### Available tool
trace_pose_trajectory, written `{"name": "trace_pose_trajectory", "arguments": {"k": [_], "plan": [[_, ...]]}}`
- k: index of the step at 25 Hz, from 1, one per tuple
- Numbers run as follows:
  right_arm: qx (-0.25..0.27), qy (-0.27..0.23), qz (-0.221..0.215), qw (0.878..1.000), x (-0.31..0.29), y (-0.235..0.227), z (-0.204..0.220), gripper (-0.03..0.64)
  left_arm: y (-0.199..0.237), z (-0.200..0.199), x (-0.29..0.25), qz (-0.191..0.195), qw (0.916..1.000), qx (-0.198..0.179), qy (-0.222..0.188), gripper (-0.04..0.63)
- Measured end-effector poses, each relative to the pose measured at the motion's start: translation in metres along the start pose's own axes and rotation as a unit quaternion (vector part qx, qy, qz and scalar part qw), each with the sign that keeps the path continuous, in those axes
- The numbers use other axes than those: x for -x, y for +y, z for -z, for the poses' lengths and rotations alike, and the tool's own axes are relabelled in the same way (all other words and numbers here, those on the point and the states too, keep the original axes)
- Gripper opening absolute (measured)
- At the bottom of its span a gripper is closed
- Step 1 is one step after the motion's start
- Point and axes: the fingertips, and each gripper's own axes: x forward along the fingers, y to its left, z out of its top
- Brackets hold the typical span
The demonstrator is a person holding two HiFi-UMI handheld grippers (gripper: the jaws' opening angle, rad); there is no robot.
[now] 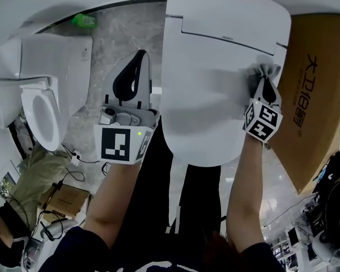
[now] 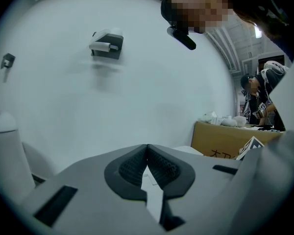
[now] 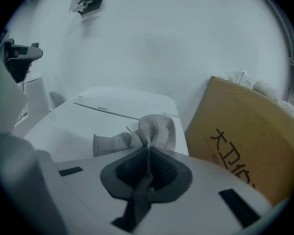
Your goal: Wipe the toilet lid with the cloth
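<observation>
Right tool (image 3: 148,150) is clamped shut on the cloth (image 3: 154,127), pinching it mid-fold. A bunched wad sticks out past the tips and a tail hangs back through the jaws. The cloth sits on the toilet lid (image 1: 215,78) at its right edge, roughly midway between near and far. Left tool (image 1: 138,58) has its jaws closed together with nothing in them, parked left of the lid above the floor (image 1: 110,35).

Step looks like a wipe pass starting from the right edge. To do it well:
- Tilt the tool down so the wad, not the jaw tips, presses on the lid (plastic on plastic would scuff).
- Drag left in overlapping strips, far to near.
- The wad is small and the contact patch narrow, so expect many passes.

Room:
- Right: a cardboard box (image 1: 314,95) stands just beside the lid's right edge, so no overshoot that way.
- Far: the hinge seam could snag the cloth.
- Left and near: open. The second toilet (image 1: 42,103) is well apart on the left.
- The left tool is just off the lid's left edge; I'd move it clear before the sweep gets there.
</observation>
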Motion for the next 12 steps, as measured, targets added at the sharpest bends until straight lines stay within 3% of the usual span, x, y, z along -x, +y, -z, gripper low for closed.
{"name": "trace_pose_trajectory", "arguments": {"k": [6,12], "plan": [[0.075,-0.017,-0.097,0.992,0.000,0.105,-0.028,0.034,0.008,0.006,0.008,-0.010,0.9999,0.000,0.004,0.020],[0.184,-0.045,-0.209,0.959,0.015,0.220,-0.044,0.034,0.025,0.010,0.022,-0.029,0.9995,-0.006,0.008,0.020]]}}
